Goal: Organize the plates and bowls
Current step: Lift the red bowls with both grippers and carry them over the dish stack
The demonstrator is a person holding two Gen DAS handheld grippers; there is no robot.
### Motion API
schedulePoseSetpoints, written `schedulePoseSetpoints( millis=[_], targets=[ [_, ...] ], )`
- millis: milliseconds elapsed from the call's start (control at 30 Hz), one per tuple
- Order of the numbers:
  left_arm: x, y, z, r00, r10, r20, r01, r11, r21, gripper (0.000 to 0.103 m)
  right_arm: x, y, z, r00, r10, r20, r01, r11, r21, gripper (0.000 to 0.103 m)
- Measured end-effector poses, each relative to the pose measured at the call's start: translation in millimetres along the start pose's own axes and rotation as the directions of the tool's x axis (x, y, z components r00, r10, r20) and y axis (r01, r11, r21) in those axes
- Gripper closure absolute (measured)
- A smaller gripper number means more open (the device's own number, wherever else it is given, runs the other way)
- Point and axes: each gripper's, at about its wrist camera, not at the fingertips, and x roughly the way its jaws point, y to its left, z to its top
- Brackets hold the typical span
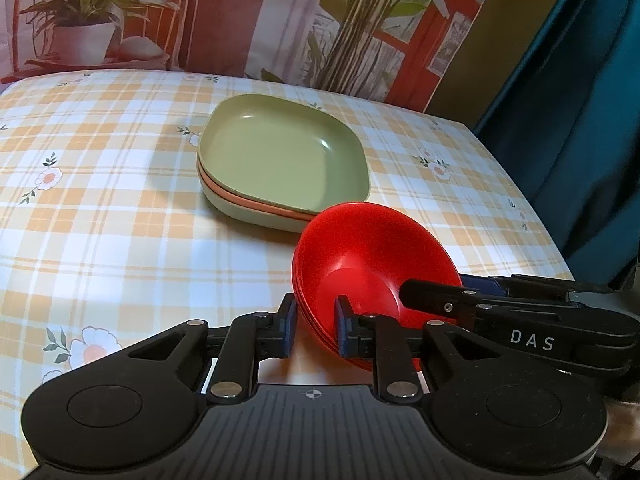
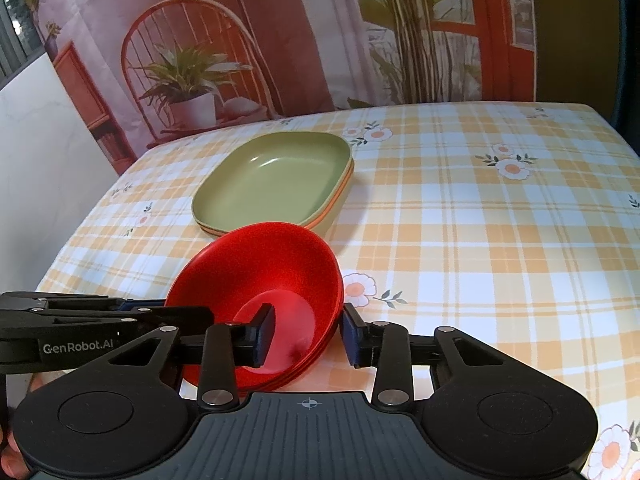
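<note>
Plates already nested in one pile, green on top, far of centre on the checked tablecloth; red bowls nested too, tilted, just near of that pile. Left gripper straddling the near-left rim of the bowls and right gripper the near-right rim, one pad inside and one outside each; pads look pressed on, firm grip not certain. Remaining, by judgement: setting the bowls down level, perhaps onto the plates.

Nested red bowls tilt at the near table edge, touching a green-topped stack of square plates
</note>
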Motion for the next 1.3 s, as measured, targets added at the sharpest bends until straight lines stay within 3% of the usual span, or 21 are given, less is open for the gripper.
schedulePoseSetpoints(
  millis=[233,1300],
  targets=[
    [-1.9,0.2,-0.6,1.0,0.008,0.004,-0.008,1.0,-0.006,0.083,-1.9,-6.8,-0.7,1.0,-0.009,0.004,0.009,1.0,0.022,0.088],
    [-23.7,5.8,7.4,0.998,0.027,0.062,-0.026,1.0,-0.012,0.084,-9.8,8.8,14.1,0.999,0.037,0.025,-0.038,0.999,0.009,0.088]
  ],
)
